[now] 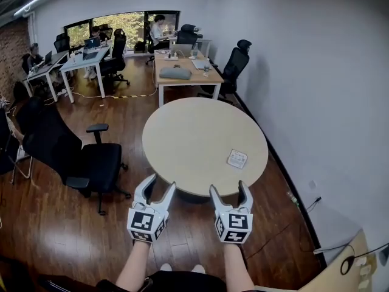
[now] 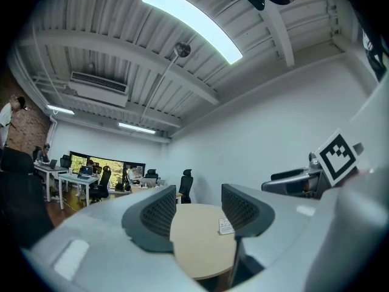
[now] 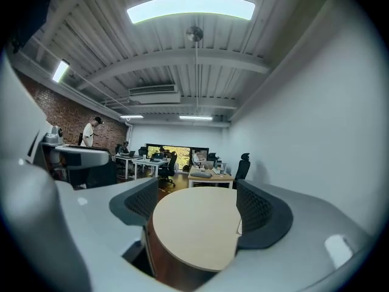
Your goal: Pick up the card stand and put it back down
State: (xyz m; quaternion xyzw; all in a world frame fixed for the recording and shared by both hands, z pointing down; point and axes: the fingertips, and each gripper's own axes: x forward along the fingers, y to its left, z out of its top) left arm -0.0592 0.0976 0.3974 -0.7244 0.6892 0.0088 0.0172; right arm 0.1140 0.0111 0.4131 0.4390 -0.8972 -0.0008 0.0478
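The card stand (image 1: 237, 159) is being partly hidden by the right gripper (image 1: 228, 187); it and the left gripper (image 1: 161, 184) are being held open, empty

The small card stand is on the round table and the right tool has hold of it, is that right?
Not quite. The card stand is on the round table, but the right tool is open and empty, short of it, as the head view shows.
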